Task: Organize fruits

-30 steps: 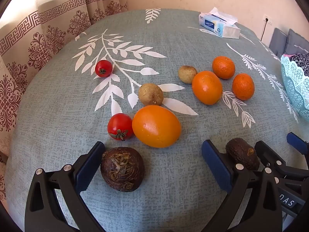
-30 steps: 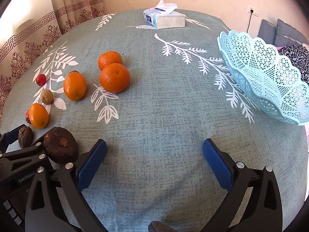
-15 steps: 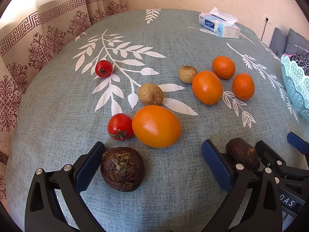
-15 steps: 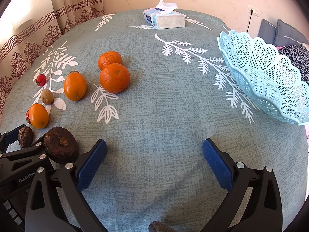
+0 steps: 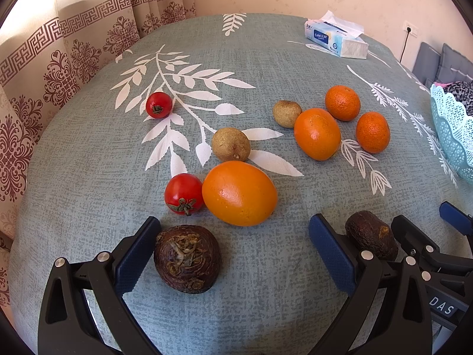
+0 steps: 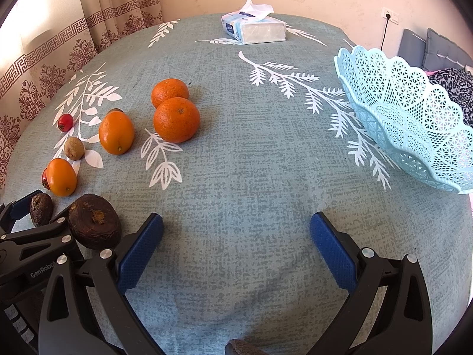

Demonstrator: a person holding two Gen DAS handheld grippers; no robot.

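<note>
Fruits lie on a grey-green leaf-print tablecloth. In the left wrist view, my left gripper (image 5: 233, 251) is open, with a dark wrinkled fruit (image 5: 187, 259) between its fingers beside the left one. A second dark fruit (image 5: 371, 239) lies just right of its right finger. Ahead are a large orange (image 5: 239, 193), two tomatoes (image 5: 184, 193) (image 5: 158, 104), two brown kiwis (image 5: 231, 144) (image 5: 286, 113) and three oranges (image 5: 317, 133). My right gripper (image 6: 236, 245) is open and empty over bare cloth. The light-blue lattice basket (image 6: 408, 124) stands at its right.
A tissue pack (image 5: 337, 39) lies at the table's far side. Patterned curtains (image 5: 59, 59) hang at the left. Grey cushions (image 6: 437, 50) and a wall socket (image 6: 390, 16) are behind the basket. A dark object (image 6: 245, 347) pokes in at the right wrist view's bottom edge.
</note>
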